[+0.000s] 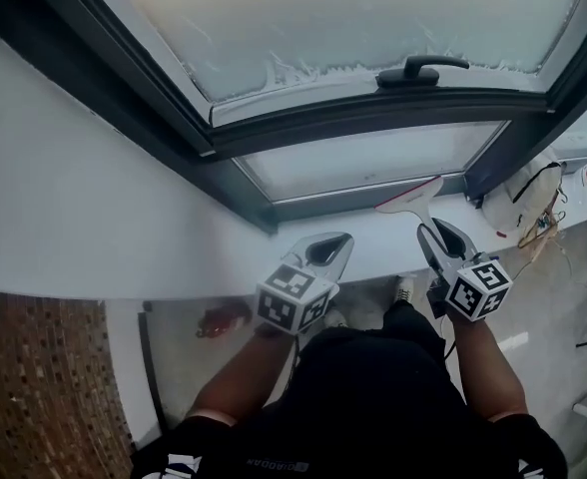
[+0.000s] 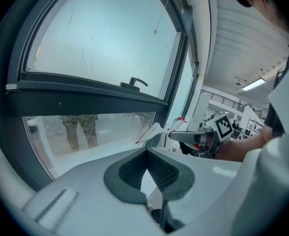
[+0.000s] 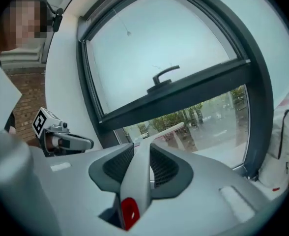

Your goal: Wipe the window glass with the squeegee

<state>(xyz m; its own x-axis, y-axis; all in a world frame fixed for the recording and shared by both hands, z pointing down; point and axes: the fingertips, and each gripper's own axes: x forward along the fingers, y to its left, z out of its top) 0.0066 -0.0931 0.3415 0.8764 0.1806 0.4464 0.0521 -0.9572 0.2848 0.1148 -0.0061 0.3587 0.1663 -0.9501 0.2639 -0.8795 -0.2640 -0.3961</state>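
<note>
Grey pads of the right gripper (image 3: pixel 140 150) clamp the squeegee (image 3: pixel 136 186) handle at lower centre. Its blade points up, close to the lower window glass (image 3: pixel 211 117). The left gripper (image 2: pixel 147 155) has its jaws together on nothing.

Right claw (image 3: pixel 140 156) clamped on squeegee (image 3: pixel 136 186) handle. Blade sits near lower window pane (image 3: pixel 203 117). Left claw (image 3: pixel 85 143) off to the left.
</note>
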